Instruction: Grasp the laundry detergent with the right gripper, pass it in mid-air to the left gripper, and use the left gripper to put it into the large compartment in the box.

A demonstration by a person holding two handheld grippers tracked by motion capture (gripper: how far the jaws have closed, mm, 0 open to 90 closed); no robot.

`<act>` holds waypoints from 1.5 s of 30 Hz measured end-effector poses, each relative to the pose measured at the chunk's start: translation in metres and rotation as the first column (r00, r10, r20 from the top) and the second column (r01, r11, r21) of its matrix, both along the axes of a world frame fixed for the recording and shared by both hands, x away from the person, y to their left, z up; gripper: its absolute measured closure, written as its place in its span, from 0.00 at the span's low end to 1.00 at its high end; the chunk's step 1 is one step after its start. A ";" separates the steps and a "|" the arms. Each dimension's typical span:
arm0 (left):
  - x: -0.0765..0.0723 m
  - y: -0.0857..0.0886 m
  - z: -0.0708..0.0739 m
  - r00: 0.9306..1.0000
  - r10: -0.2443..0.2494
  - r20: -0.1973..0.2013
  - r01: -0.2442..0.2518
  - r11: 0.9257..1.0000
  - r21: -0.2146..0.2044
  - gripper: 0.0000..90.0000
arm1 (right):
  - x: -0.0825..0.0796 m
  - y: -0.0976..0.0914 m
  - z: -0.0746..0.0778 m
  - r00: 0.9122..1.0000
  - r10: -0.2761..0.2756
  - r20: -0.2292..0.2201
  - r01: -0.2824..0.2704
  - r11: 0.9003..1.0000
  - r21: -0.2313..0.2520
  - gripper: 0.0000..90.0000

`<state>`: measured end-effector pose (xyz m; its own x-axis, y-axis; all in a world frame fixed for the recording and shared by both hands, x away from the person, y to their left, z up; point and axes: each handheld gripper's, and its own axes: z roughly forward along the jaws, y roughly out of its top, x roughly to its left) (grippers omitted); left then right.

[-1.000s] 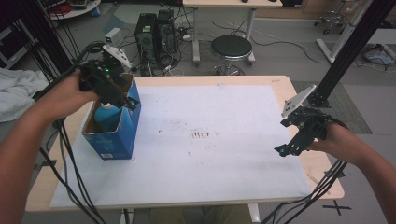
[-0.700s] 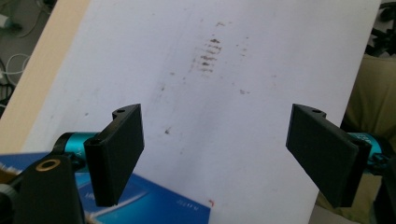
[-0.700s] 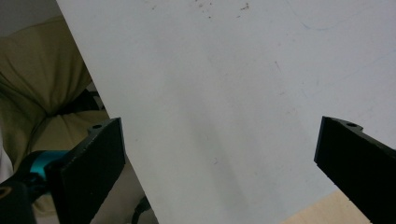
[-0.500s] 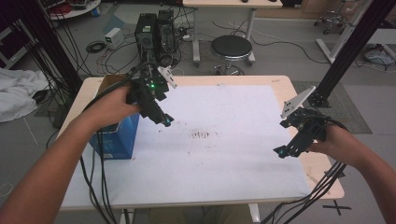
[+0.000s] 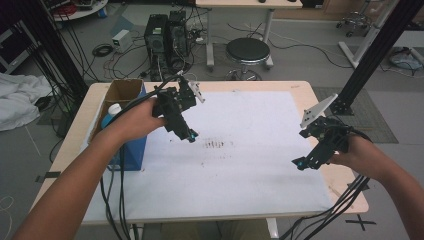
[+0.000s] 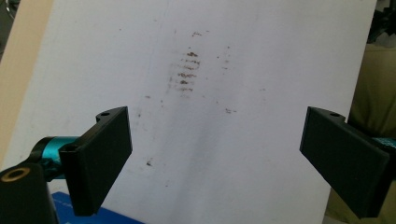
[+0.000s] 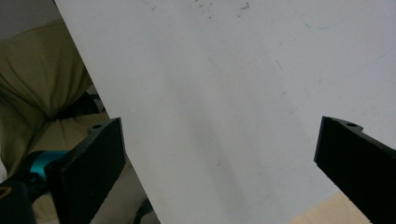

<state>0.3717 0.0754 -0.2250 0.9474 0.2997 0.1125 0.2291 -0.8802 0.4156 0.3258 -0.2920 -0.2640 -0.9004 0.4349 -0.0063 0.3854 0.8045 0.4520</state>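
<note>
High view: at the left of the table stands a blue cardboard box, open at the top, with a white bottle with a blue cap inside. Just right of it, the left hand-held gripper hangs over the white sheet near brown smudges, its jaws just opened wide with nothing between them. At the right edge, the right hand-held gripper hovers, jaws apart and empty
</note>
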 end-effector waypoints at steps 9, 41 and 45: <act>-0.004 -0.011 -0.001 1.000 -0.031 0.007 0.031 1.000 -0.001 0.10 | 0.004 0.006 0.002 1.000 0.008 0.002 -0.008 1.000 -0.010 0.01; -0.005 -0.033 -0.004 0.995 -0.102 0.016 0.102 0.995 0.007 0.10 | 0.018 0.016 0.002 1.000 0.022 0.003 -0.021 1.000 -0.021 0.01; -0.004 -0.032 -0.004 0.995 -0.103 0.018 0.103 0.995 0.011 0.10 | 0.017 0.016 0.000 1.000 0.022 0.002 -0.022 1.000 -0.020 0.01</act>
